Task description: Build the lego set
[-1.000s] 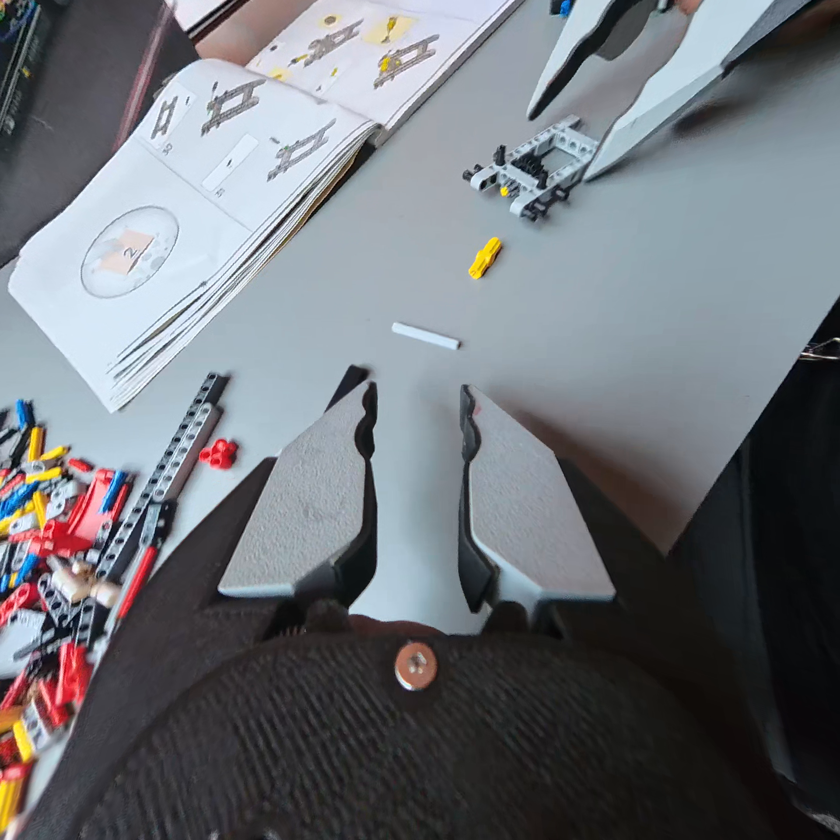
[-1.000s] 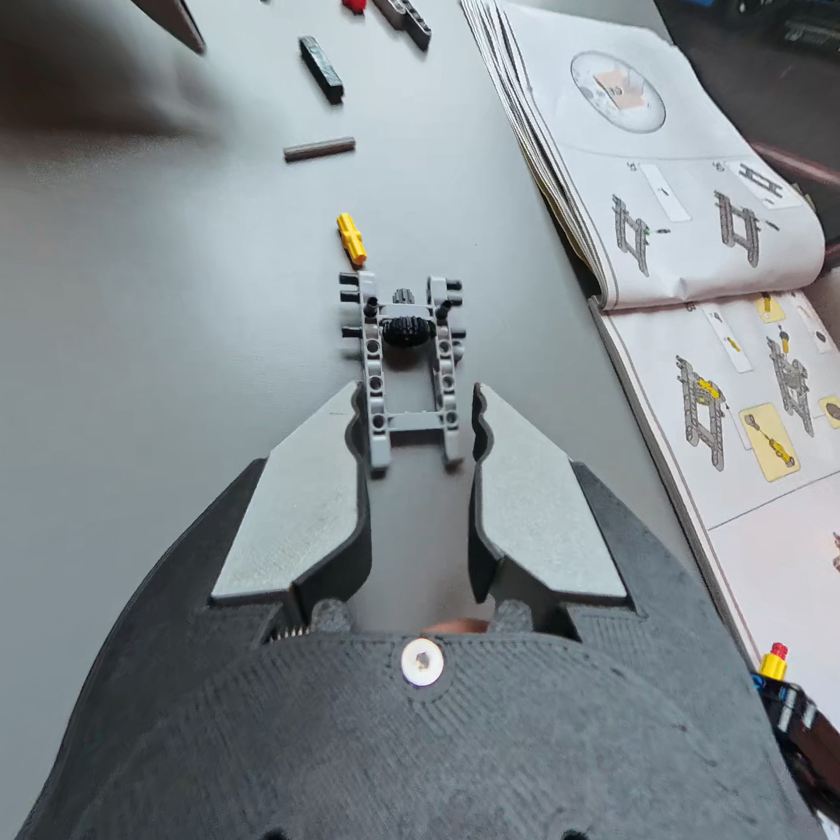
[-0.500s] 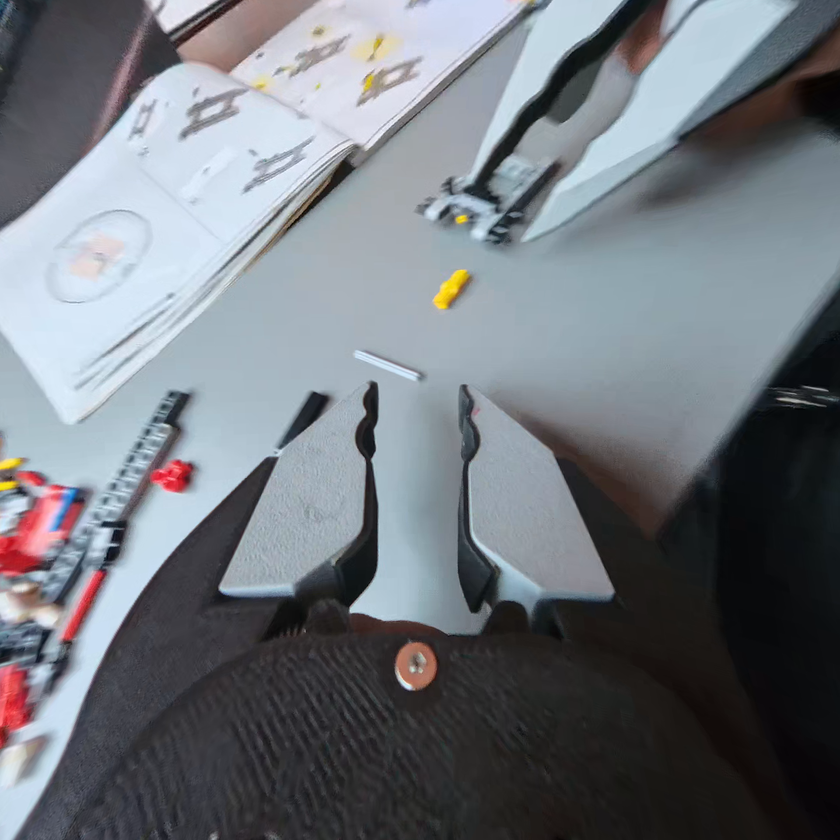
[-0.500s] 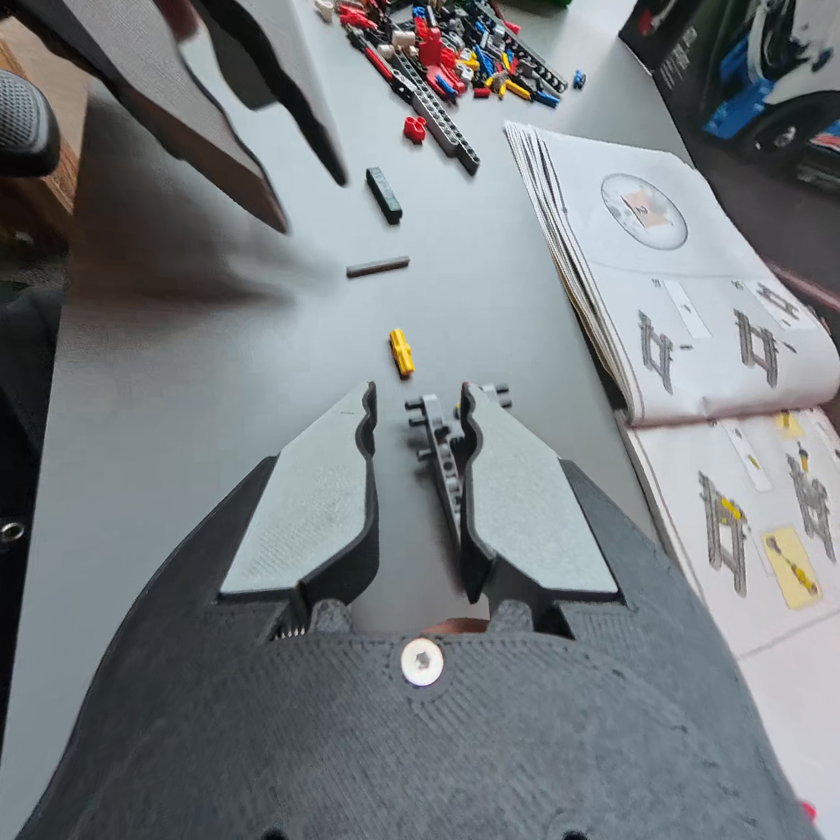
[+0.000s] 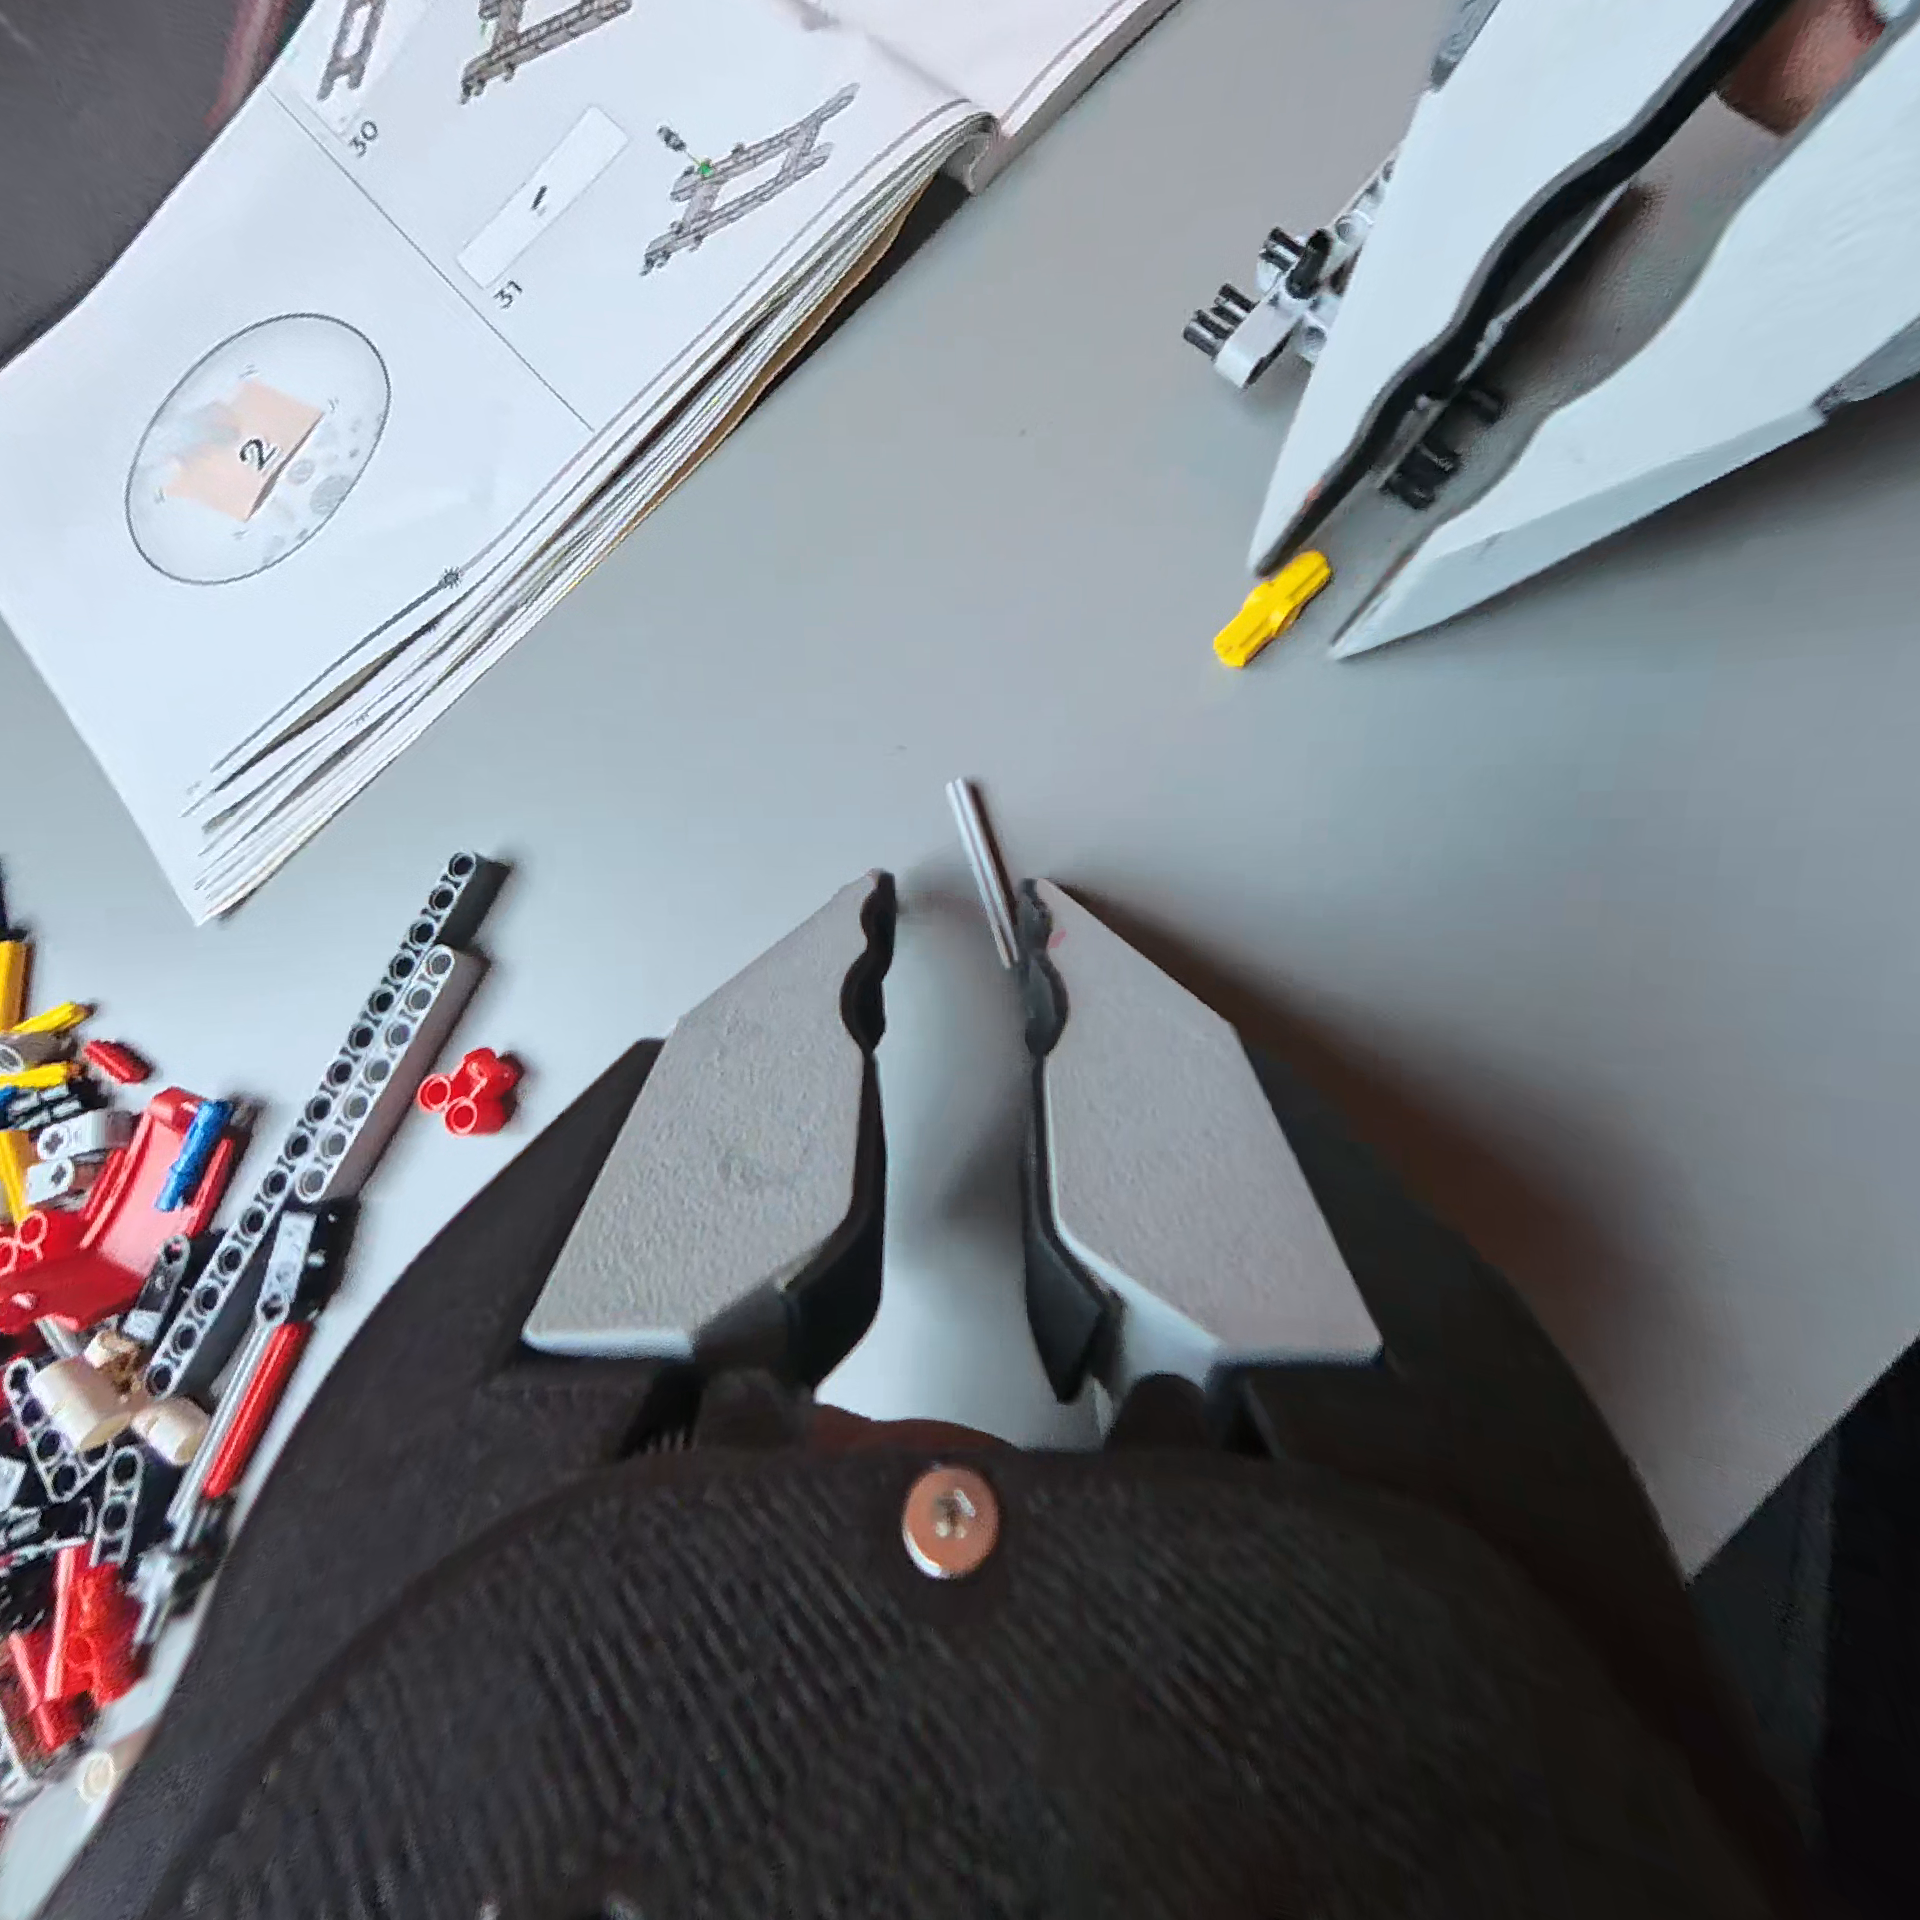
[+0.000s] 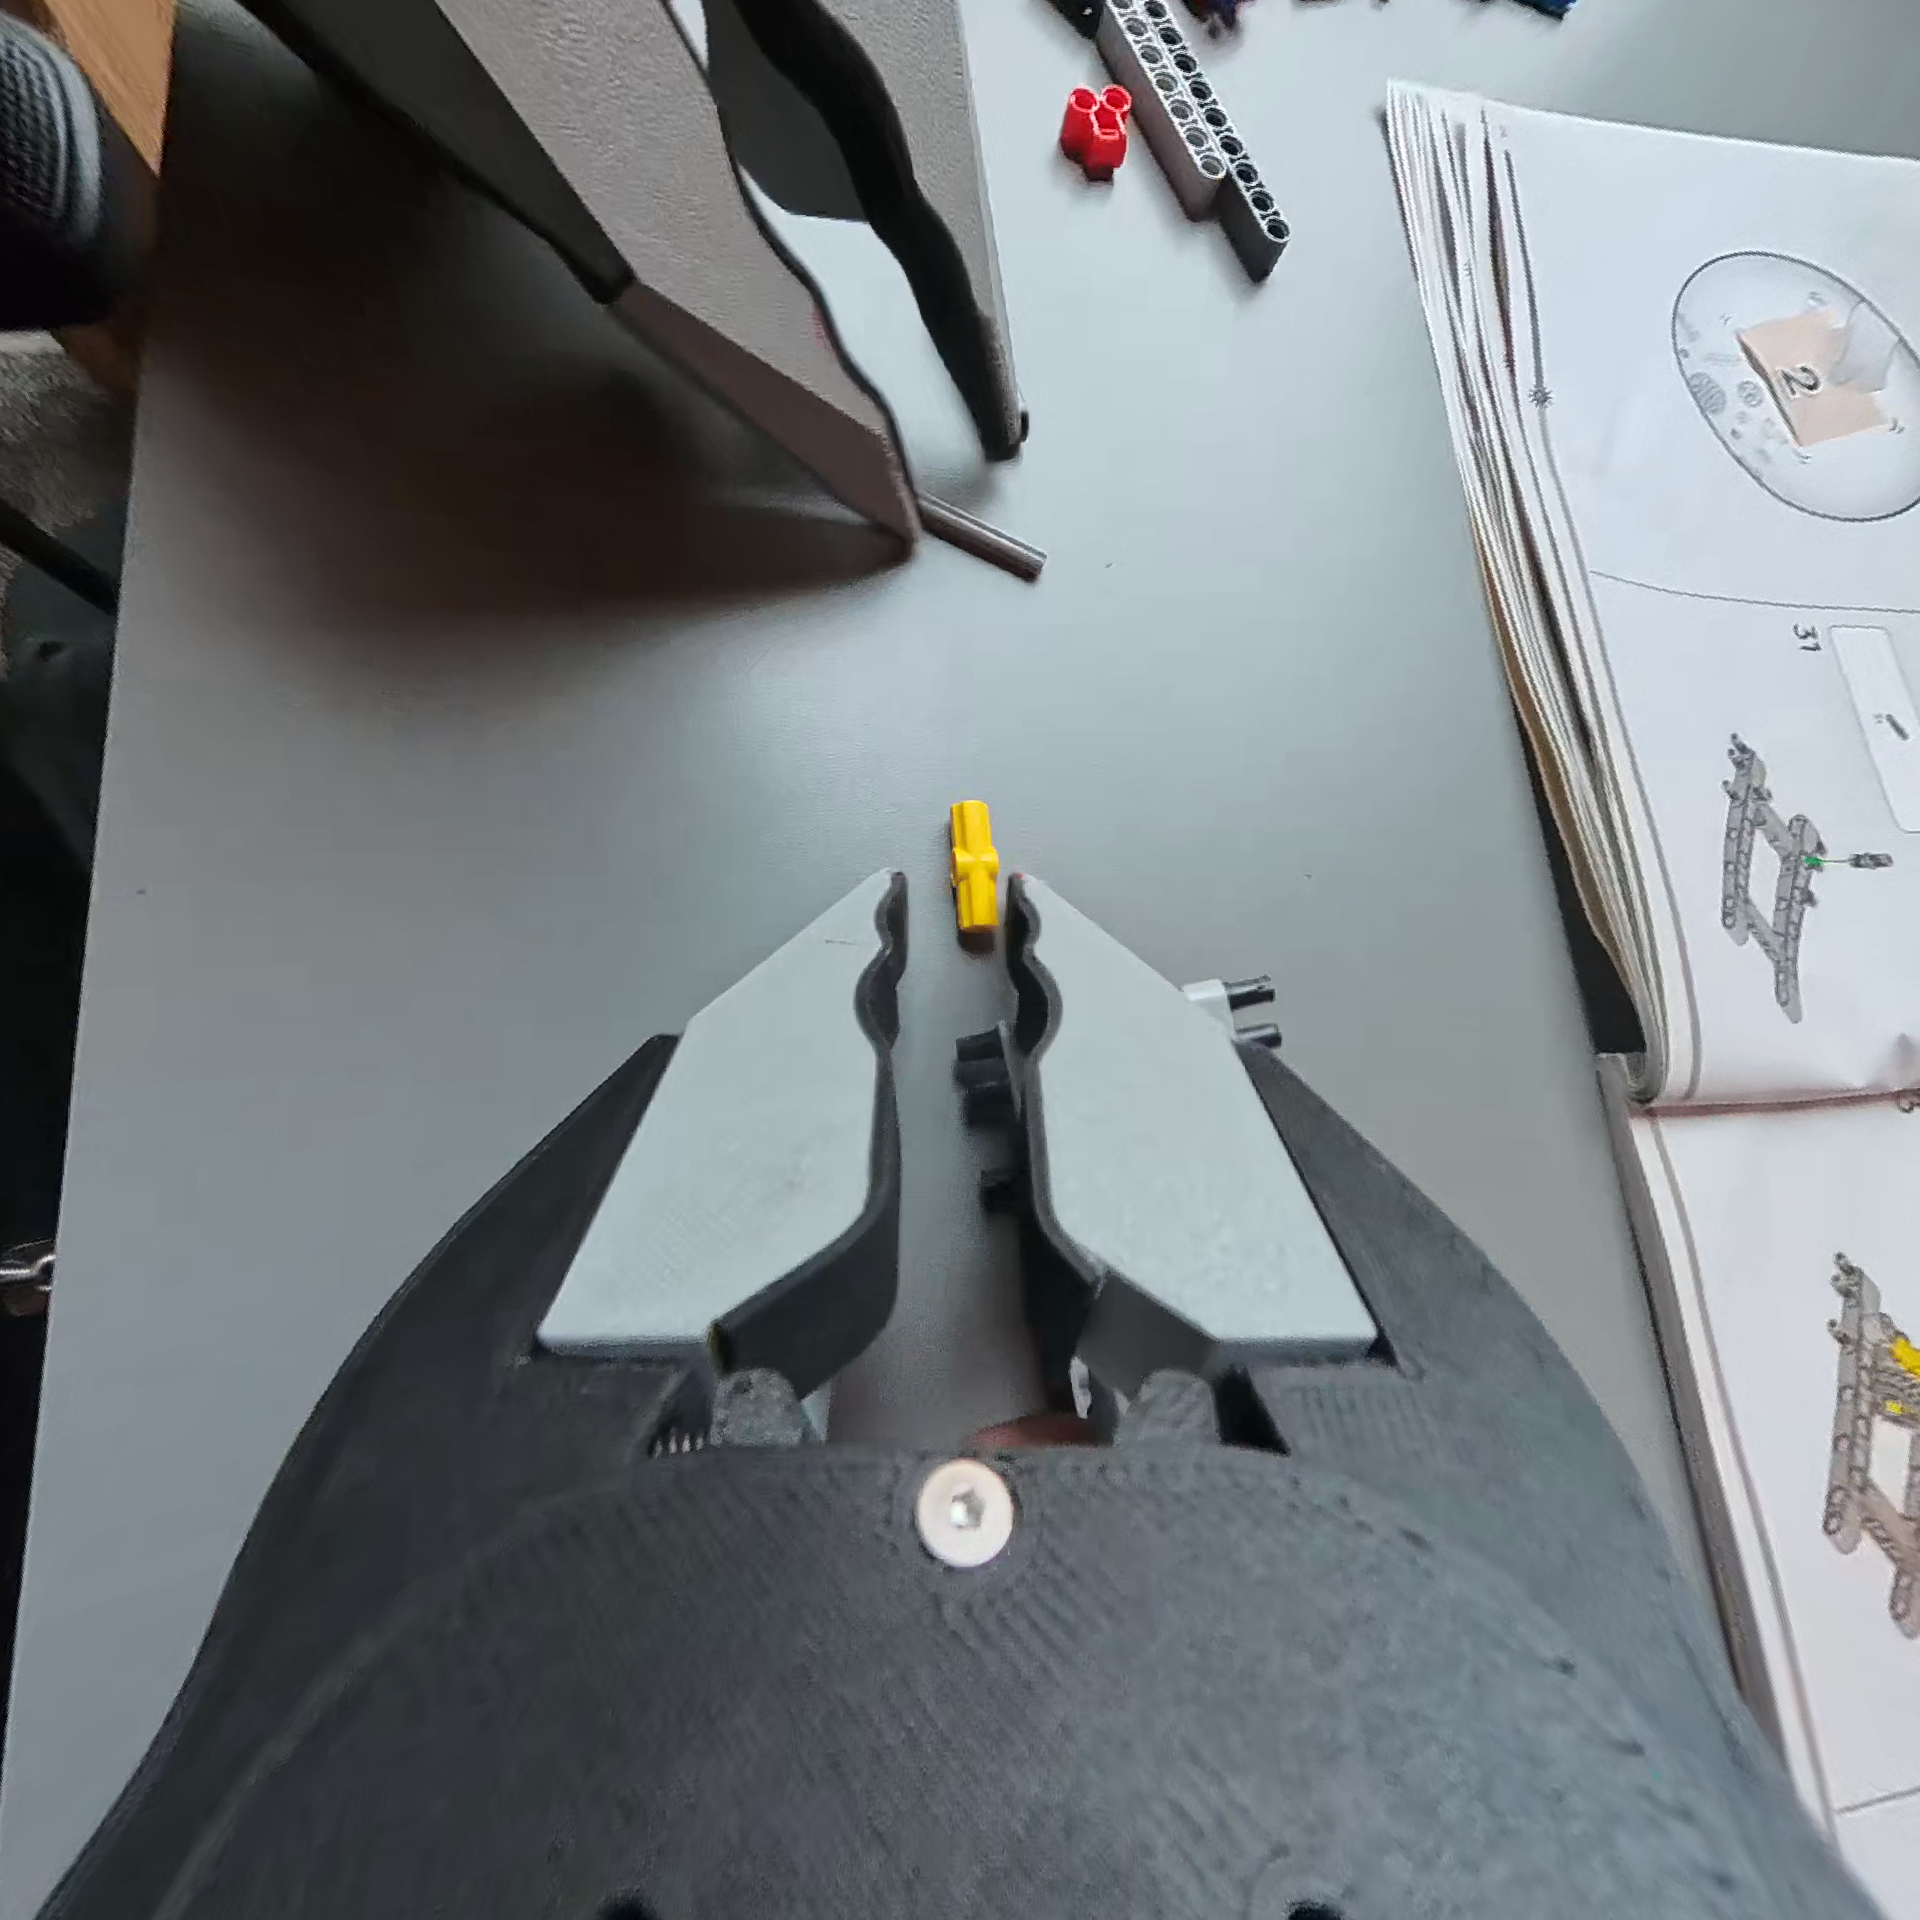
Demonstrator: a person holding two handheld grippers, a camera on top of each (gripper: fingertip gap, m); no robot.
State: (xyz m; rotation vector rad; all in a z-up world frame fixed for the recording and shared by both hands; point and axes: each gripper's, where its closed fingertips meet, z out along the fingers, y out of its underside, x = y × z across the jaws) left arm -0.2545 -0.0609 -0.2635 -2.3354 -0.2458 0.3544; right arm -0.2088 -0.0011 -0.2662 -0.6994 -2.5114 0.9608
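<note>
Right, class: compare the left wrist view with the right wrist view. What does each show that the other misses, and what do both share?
Only the left wrist view: the heap of loose coloured pieces at its left edge.
Only the right wrist view: a yellow-marked build diagram in the booklet, and a black mesh object off the table.
Both: the yellow connector, grey axle, red connector, long beams, open instruction booklet and part of the grey frame, all on the grey table.
</note>
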